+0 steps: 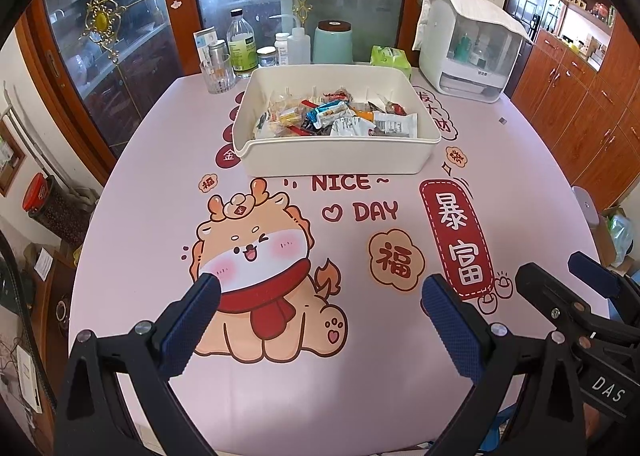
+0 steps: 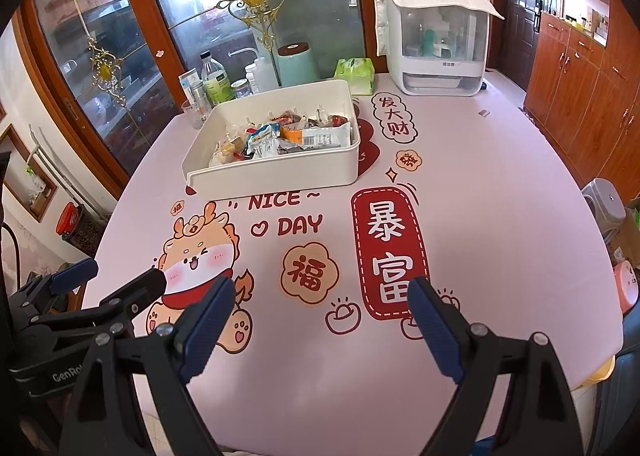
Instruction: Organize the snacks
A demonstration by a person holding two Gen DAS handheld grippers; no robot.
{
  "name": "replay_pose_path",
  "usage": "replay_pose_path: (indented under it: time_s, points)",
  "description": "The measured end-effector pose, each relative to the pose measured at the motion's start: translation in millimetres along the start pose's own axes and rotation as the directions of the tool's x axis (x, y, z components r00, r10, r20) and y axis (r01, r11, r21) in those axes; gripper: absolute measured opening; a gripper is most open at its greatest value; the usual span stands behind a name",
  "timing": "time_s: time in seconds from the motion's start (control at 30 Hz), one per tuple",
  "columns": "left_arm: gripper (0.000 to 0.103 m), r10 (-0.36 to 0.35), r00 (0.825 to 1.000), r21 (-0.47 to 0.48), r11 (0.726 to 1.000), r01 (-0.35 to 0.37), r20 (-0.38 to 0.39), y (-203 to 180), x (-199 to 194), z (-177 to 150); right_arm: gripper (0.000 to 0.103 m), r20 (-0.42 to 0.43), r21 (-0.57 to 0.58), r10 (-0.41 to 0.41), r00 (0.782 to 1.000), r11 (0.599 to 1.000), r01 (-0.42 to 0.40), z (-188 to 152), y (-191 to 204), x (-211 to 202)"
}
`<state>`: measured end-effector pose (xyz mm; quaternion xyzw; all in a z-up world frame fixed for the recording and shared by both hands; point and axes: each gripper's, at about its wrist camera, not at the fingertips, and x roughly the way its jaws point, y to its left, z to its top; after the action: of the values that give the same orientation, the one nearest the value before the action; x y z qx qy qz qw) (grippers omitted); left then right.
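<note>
A cream plastic bin (image 1: 336, 159) (image 2: 276, 175) stands on the far half of the pink printed tablecloth. Several wrapped snacks (image 1: 340, 117) (image 2: 280, 137) lie piled inside it. My left gripper (image 1: 320, 288) hovers over the near part of the table above the cartoon dragon print, jaws wide apart with nothing between them. My right gripper (image 2: 322, 290) hangs beside it to the right, also open and empty. Each gripper shows in the other's view: the right gripper (image 1: 560, 268) and the left gripper (image 2: 120, 272).
Behind the bin stand a drinking glass (image 1: 218, 73), bottles (image 1: 242, 43), jars, a mint canister (image 1: 332, 41) and a green tissue pack (image 1: 390, 55). A white countertop appliance (image 1: 468, 47) sits at the back right. Wooden cabinets (image 1: 580, 95) line the right side.
</note>
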<state>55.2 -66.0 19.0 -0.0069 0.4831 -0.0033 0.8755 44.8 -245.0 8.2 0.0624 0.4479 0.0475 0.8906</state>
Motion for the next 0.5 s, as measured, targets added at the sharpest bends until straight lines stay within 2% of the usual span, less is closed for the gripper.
replay_pose_path:
  time_s: [0.5]
  points:
    - [0.100, -0.006, 1.000, -0.002, 1.000, 0.006, -0.010, 0.5, 5.3, -3.4, 0.089, -0.006, 0.005, 0.004, 1.000, 1.000, -0.004, -2.3, 0.3, 2.9]
